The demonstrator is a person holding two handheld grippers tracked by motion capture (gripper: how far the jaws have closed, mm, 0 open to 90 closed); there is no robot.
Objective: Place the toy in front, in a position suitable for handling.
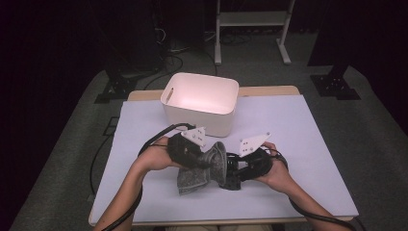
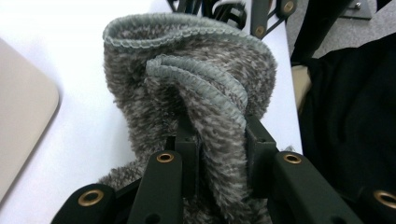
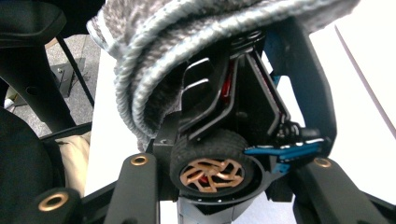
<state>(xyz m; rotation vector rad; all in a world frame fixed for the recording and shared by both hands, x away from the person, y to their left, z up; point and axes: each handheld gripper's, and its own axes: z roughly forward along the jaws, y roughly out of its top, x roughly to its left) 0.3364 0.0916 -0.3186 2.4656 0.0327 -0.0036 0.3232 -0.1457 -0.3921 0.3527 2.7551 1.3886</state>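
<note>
Two grips: left gripper (image 2: 219, 154) clamps cloth (image 2: 196, 93); right gripper (image 3: 224, 182) toy car (image 3: 233, 140)

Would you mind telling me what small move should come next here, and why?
Probably wipe on: the left tongs pinch the grey cloth, which drapes the toy car clamped in the right tongs, so drawing it across the body seems likeliest.

On my screen I see a white bin (image 1: 199, 102) standing at the far side of the table (image 1: 308, 144), upright and with nothing inside that I can make out. A pale sheet covers the table almost fully; a wooden edge shows behind the bin. Beyond the table there is a white metal frame (image 1: 251, 29) on the grey floor (image 1: 375, 134), and black cables (image 1: 168, 45) lie near it.
</note>
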